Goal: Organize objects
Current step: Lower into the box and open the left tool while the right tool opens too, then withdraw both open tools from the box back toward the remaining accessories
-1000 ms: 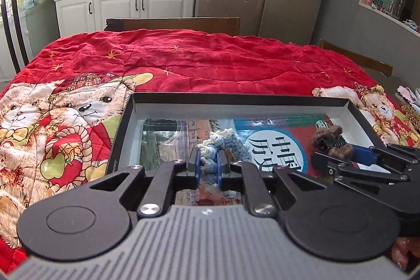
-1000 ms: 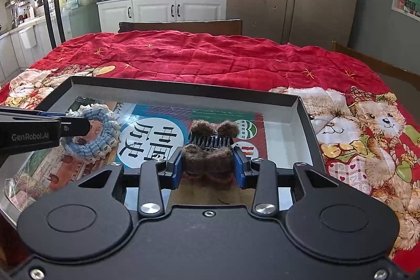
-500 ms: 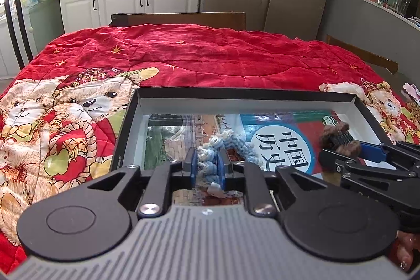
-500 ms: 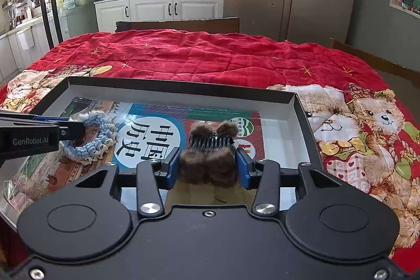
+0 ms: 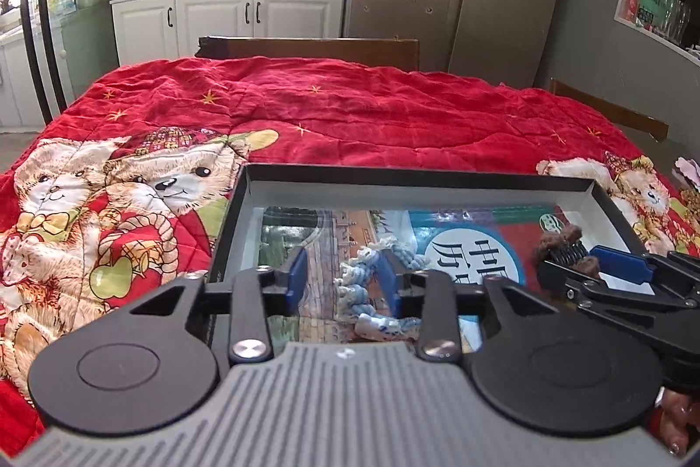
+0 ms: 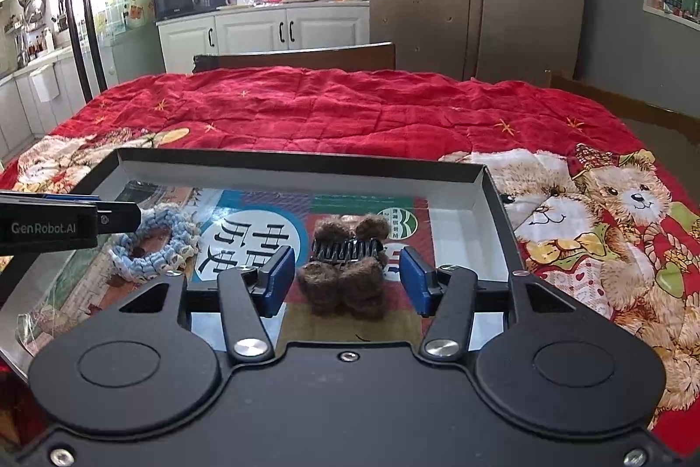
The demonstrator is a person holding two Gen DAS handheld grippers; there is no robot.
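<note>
From the left wrist, the left tool (image 5: 343, 276) has just been opening; the blue-and-white scrunchie (image 5: 367, 279) lies released between its parted pads in the black tray (image 5: 415, 180). From the right wrist, the right tool (image 6: 348, 276) has likewise been opening, pads clear of the brown fuzzy hair claw (image 6: 348, 270) resting on the tray (image 6: 302, 158).

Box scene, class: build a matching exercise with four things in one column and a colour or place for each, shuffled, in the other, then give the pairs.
Things:
1. scrunchie
2. fuzzy hair clip
3. quilt
4. box

Descriptions:
A. red, under the box
B. brown, between the right gripper's open jaws
C. blue and white, by the left gripper
D. black rim, holds both hair things

Pairs: 1-C, 2-B, 3-A, 4-D
</note>
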